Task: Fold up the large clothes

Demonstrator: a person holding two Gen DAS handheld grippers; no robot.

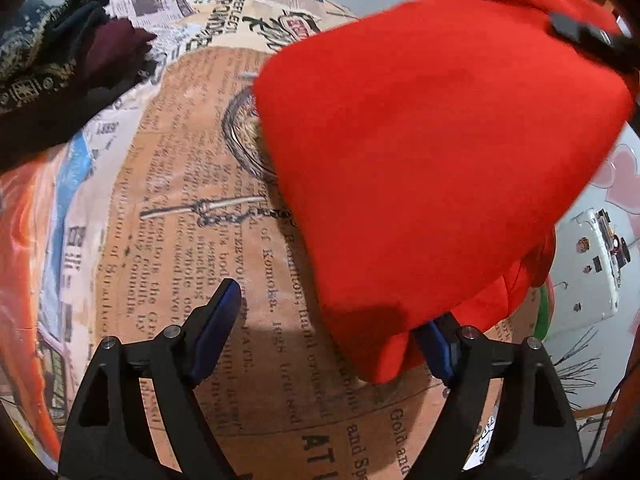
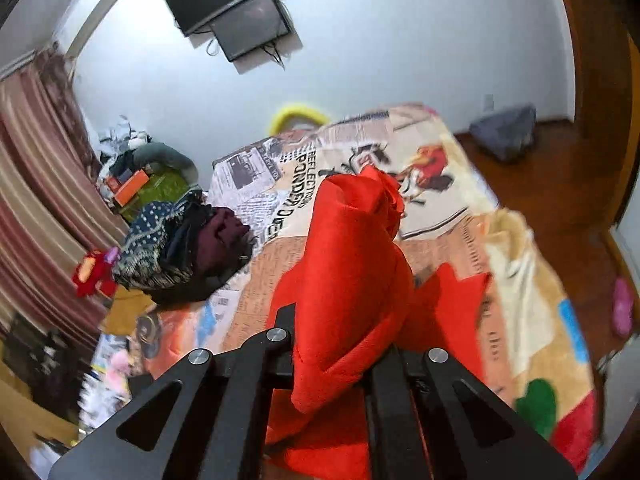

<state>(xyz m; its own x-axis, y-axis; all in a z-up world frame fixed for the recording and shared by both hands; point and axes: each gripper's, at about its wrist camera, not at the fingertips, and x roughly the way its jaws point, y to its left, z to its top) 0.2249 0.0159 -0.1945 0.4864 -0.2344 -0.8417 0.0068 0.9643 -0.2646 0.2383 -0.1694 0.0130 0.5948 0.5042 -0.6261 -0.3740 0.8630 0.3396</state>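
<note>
Currently clamped shut: right gripper (image 2: pixel 334 344) on red garment (image 2: pixel 352 264), hanging ahead over bedspread (image 2: pixel 452 168). Left gripper (image 1: pixel 332 328) open, garment's lower corner nearest its right finger.

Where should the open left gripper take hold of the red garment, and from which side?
Best bet: the loose lower corner of the red garment, which hangs just above the newspaper-print blanket between the left gripper's open fingers. Come from below and in front, closing across that thin flap. The right gripper already pinches the bunched upper part, so the free bottom edge is the easier hold.
</note>
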